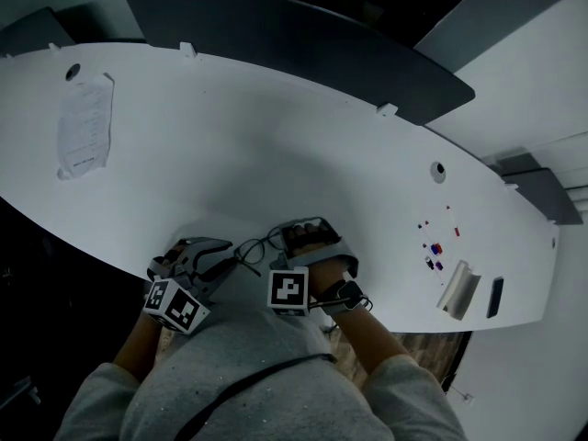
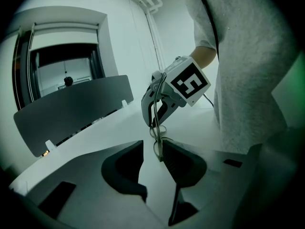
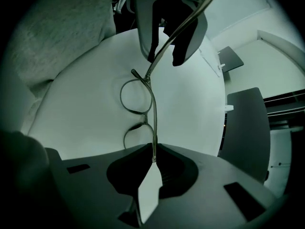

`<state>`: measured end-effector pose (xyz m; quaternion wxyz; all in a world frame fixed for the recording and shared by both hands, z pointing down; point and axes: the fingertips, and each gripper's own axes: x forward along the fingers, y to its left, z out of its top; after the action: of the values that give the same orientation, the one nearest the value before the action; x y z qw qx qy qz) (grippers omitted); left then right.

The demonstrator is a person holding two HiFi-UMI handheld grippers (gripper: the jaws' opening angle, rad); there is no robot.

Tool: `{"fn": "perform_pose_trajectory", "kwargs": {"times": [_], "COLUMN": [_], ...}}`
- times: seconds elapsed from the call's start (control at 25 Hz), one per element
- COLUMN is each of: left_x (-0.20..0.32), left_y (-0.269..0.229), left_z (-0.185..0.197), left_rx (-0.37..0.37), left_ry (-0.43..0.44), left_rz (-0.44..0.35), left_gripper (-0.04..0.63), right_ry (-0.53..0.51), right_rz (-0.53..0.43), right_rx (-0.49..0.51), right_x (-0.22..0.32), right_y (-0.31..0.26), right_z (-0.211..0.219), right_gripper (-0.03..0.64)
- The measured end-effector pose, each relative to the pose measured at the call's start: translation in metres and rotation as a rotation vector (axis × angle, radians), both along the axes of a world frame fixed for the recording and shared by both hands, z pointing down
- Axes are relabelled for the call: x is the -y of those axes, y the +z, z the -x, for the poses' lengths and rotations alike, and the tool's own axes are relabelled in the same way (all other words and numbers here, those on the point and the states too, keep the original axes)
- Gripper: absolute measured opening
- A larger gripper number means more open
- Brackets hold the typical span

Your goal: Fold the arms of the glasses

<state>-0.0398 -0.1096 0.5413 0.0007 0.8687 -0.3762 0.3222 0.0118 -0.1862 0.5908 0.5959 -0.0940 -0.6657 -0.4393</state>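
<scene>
Thin-rimmed glasses (image 1: 255, 246) hang between my two grippers just above the white table (image 1: 276, 145), near its front edge. In the right gripper view one arm of the glasses (image 3: 153, 109) runs straight down into my right gripper (image 3: 153, 159), whose pads are shut on its tip. Both round lenses hang to the left of that arm. The other arm slants up through my left gripper (image 3: 166, 51), with table showing between the fingers. In the left gripper view the glasses (image 2: 158, 147) lie against the right-hand pad of my left gripper (image 2: 152, 149), and a gap separates them from the other pad. My right gripper (image 2: 156, 123) hangs just beyond.
A printed sheet (image 1: 84, 127) lies at the far left of the table. Small coloured bits (image 1: 434, 249), a white block (image 1: 457, 288) and a dark flat item (image 1: 496, 297) sit at the right end. A dark panel (image 1: 294, 44) runs behind the table. The person's grey shirt (image 1: 248, 375) is close to the front edge.
</scene>
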Motion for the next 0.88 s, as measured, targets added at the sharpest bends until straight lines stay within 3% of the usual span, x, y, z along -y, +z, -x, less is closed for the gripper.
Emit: {"fn": "perform_pose_trajectory", "kwargs": {"times": [0.2,0.28,0.52,0.68,0.88], "left_x": [-0.003,-0.004,-0.003,0.001,0.004], "left_y": [-0.005,-0.007,-0.013,-0.023,-0.027], "left_z": [-0.002,-0.003,0.003,0.006,0.003], "left_rx": [-0.039,-0.04,-0.08,-0.104,-0.087], "left_ry": [-0.005,-0.005,-0.054,-0.08,-0.076], "left_rz": [-0.007,-0.011,-0.031,-0.045,-0.057], "left_gripper": [0.137,0.133,0.078,0.055,0.034], "right_ry": [-0.035,-0.025,0.101,0.158,0.153], "right_rz": [-0.063,-0.072,0.096,0.158,0.153], "right_rx": [-0.025,0.019,0.228,0.246,0.256], "right_x": [0.001,0.003,-0.008,-0.01,-0.012], "right_y": [0.001,-0.002,-0.01,-0.004,-0.003], "right_z": [0.002,0.006,0.007,-0.007,-0.009], "right_gripper": [0.037,0.038,0.038,0.038,0.038]}}
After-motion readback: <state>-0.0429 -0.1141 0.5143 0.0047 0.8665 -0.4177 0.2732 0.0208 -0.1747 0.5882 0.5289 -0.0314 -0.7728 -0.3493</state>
